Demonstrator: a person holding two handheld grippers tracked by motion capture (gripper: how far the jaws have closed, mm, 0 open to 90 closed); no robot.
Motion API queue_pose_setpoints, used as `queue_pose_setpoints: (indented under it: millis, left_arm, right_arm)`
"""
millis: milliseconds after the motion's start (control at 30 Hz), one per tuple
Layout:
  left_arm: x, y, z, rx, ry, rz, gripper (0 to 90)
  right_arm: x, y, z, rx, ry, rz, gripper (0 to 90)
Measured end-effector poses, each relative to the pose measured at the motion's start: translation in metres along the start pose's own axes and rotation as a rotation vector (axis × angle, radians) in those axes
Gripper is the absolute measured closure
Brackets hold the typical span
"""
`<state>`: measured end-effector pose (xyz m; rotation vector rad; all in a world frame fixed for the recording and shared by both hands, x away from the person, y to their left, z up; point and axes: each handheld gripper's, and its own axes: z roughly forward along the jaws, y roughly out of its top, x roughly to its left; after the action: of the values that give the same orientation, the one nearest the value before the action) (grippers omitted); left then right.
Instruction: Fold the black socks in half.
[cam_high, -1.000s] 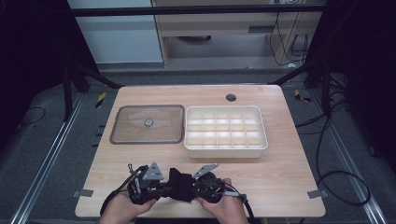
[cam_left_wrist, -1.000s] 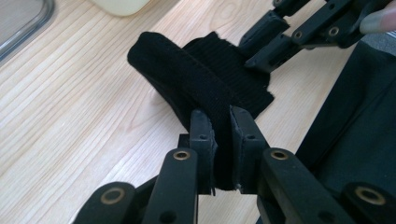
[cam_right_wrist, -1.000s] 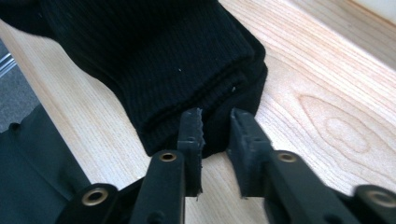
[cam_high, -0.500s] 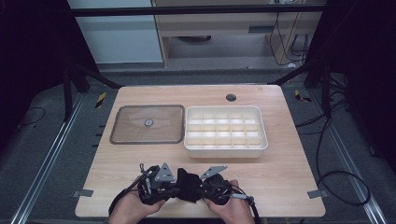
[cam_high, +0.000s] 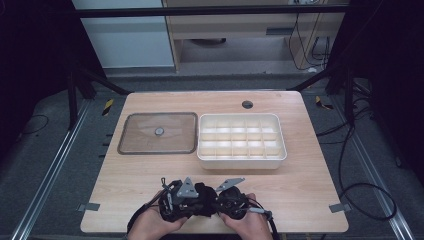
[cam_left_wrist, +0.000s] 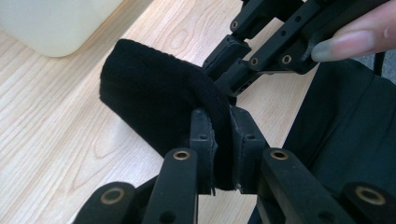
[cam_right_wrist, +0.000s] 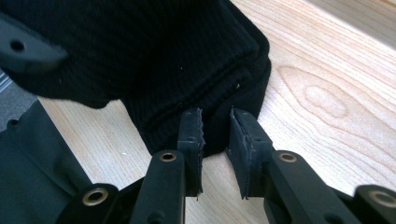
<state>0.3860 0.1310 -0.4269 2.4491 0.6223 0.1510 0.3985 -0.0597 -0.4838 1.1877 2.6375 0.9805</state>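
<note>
No legible text, label, brand, number or sign is appearing on any surface in these views. The yellow-and-black striped markers lying on the floor at about ten o'clock and two o'clock from the table are showing hazard striping without any wording.

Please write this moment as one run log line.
left tongs: shut on black cloth | right tongs: pinch cloth edge | compartment tray: empty
</note>
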Motion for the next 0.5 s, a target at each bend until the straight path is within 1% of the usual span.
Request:
queue_pose_setpoints:
  millis: [67,133,167,200,233,267,367,433,467,500]
  left_arm:
    - [-0.002,0.001,0.002,0.004,-0.006,0.006,80.5]
    - [-0.005,0.002,0.006,0.015,-0.001,0.014,80.5]
    - [-0.006,0.003,0.007,0.018,0.0,0.017,80.5]
    - [-0.006,0.003,0.009,0.022,-0.002,0.02,80.5]
    - [-0.006,0.004,0.01,0.024,-0.004,0.019,80.6]
    - [-0.007,0.004,0.012,0.024,-0.007,0.019,80.5]
    - [-0.006,0.006,0.015,0.028,-0.023,0.017,80.4]
    - [-0.006,0.007,0.018,0.034,-0.02,0.016,80.4]
    - [-0.006,0.007,0.019,0.037,-0.023,0.016,80.4]
    - [-0.006,0.007,0.021,0.036,-0.024,0.015,80.4]
  right_arm:
    - [-0.001,-0.001,0.0,-0.006,0.003,0.008,73.1]
    - [-0.001,-0.002,-0.001,-0.011,0.005,0.018,68.7]
    - [-0.001,-0.002,-0.002,-0.021,-0.003,0.015,67.0]
    - [0.0,-0.004,-0.004,-0.037,-0.001,0.011,66.0]
    - [0.001,-0.006,-0.007,-0.043,0.008,0.014,65.1]
    - [0.001,-0.008,-0.01,-0.048,0.006,0.006,64.0]
    - [-0.002,-0.014,-0.019,-0.056,-0.006,0.02,62.8]
    - [-0.006,-0.018,-0.024,-0.065,-0.012,0.023,61.5]
    - [-0.007,-0.02,-0.026,-0.06,-0.016,0.036,61.0]
    - [-0.009,-0.022,-0.027,-0.064,-0.019,0.034,60.8]
